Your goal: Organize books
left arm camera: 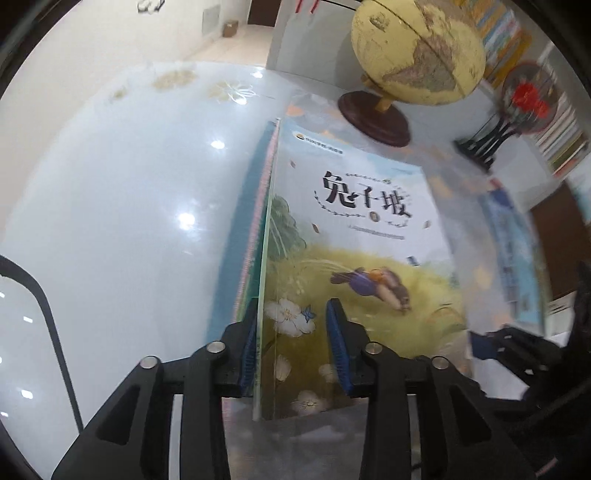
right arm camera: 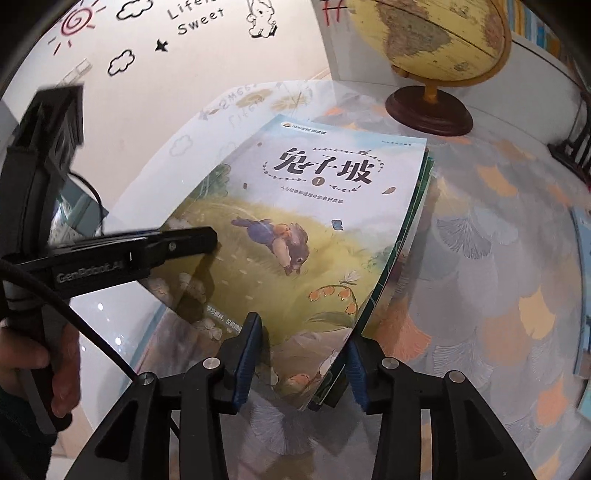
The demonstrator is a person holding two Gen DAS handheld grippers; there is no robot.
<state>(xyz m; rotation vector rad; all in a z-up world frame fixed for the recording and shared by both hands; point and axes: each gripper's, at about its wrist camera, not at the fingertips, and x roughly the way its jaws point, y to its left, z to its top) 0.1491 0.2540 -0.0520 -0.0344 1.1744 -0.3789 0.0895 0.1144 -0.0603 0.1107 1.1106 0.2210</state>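
A stack of thin picture books lies flat on the glass-topped table; the top cover (left arm camera: 365, 236) (right arm camera: 314, 206) shows a rabbit in a yellow meadow under black Chinese characters. My left gripper (left arm camera: 293, 303) straddles the stack's left edge, one blue pad beside that edge and the other over the cover, with a gap showing. It reaches in from the left in the right wrist view (right arm camera: 207, 240), held by a hand. My right gripper (right arm camera: 303, 328) brackets the stack's near right corner and its pads do not squeeze it. It appears blurred at the right edge (left arm camera: 491, 345).
A yellow globe (left arm camera: 417, 48) (right arm camera: 436, 33) on a dark wooden base stands just beyond the books. A red ornament on a black stand (left arm camera: 528, 96) sits to its right. Another blue book (left arm camera: 513, 251) (right arm camera: 583, 258) lies right of the stack. Bookshelves (left arm camera: 561, 136) fill the back right. A white decorated wall (right arm camera: 184, 44) is behind.
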